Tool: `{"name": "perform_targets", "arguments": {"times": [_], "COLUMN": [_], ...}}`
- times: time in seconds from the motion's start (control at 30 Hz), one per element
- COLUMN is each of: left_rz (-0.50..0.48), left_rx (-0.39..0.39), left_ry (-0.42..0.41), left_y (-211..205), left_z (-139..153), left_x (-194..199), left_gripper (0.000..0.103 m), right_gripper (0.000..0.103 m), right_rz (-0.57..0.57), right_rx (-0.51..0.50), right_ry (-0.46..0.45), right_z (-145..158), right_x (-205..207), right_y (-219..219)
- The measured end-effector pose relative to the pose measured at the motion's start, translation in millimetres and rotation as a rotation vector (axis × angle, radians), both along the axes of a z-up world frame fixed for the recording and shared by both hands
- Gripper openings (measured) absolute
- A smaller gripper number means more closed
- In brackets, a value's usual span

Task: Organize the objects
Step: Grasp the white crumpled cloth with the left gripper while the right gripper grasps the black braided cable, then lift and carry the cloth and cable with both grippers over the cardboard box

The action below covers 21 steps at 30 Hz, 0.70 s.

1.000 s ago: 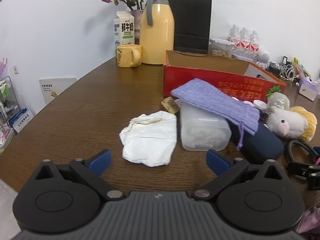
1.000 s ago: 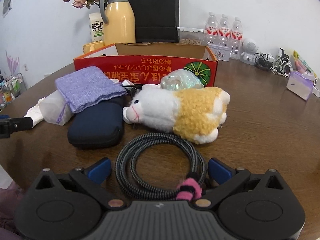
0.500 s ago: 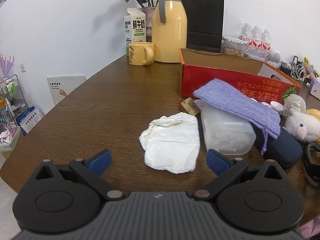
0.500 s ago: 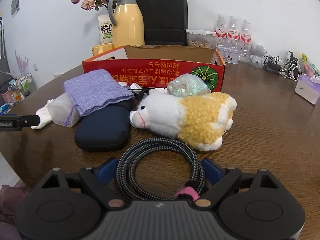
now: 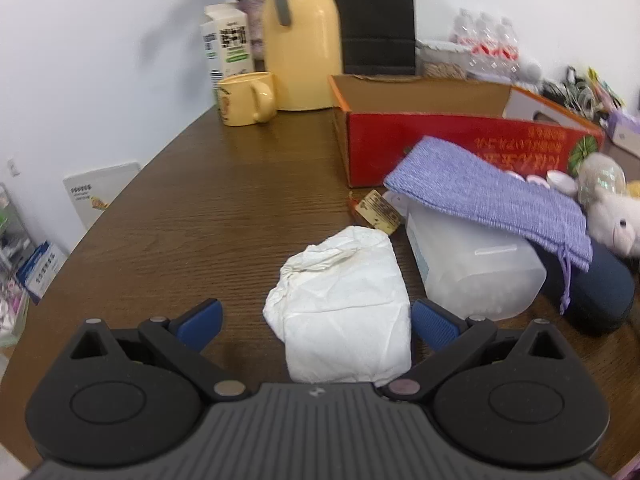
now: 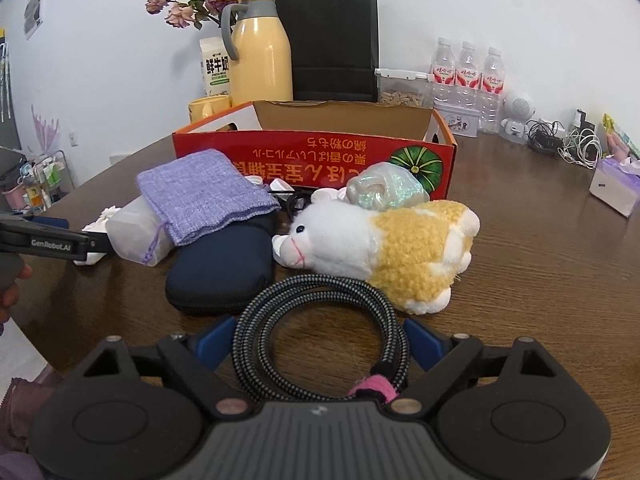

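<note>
- Your left gripper (image 5: 316, 322) has come forward over the wooden table (image 5: 200, 220), so the crumpled white paper (image 5: 340, 316) that lay ahead of it now sits between its wide-apart blue pads.
- One left pad (image 5: 434, 324) now sits just beside the paper's edge; the other stands clear.
- Your right gripper (image 6: 320, 340) has narrowed its jaws, and its pads now flank the coiled braided cable (image 6: 320, 336) closely.

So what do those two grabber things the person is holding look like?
Both look alike. The left gripper and right gripper have black angular arms, blue ribbed pads, small silver pivot pins, round black discs and a grey ridged body. White lettering runs along the left one's side. A purplish sleeve shows low at the left.
</note>
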<state>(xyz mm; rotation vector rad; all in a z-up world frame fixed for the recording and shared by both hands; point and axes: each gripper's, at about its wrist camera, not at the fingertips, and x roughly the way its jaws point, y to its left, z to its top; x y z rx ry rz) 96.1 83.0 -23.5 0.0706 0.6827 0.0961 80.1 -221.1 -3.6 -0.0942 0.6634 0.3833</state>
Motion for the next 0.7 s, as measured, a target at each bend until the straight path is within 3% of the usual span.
{"name": "perform_targets", "arguments": {"times": [0.13, 0.2, 0.27, 0.33, 0.47, 0.53, 0.7], "left_rz": [-0.034, -0.027, -0.027, -0.022, -0.015, -0.003, 0.017], "left_rx": [-0.025, -0.088, -0.082, -0.082, -0.099, -0.094, -0.118], "left_ry": [0.008, 0.017, 0.007, -0.013, -0.029, -0.039, -0.05], "left_y": [3.9, 11.9, 11.8, 11.5, 12.9, 12.1, 14.1], "left_z": [-1.2, -3.2, -2.6, -0.1, 2.3, 3.4, 6.3], "left_x": [5.8, 7.2, 3.9, -2.3, -14.7, -22.2, -35.6], "left_gripper": [0.103, 0.103, 0.096, 0.074, 0.069, 0.058, 0.058], "right_gripper": [0.09, 0.09, 0.09, 0.09, 0.09, 0.09, 0.09], "right_rz": [-0.003, -0.005, -0.007, -0.008, -0.003, 0.002, 0.013], "right_rx": [0.001, 0.001, 0.0, 0.001, 0.003, 0.003, 0.007], "right_ry": [0.007, 0.01, 0.009, 0.009, 0.008, 0.006, -0.002], "right_z": [-1.6, -2.4, -2.6, -2.3, -2.2, -2.0, -0.6], "right_x": [1.3, 1.3, 0.5, -0.1, -1.3, -3.0, -8.0], "right_y": [1.5, 2.2, 2.5, 2.5, 2.8, 3.5, 4.0]}}
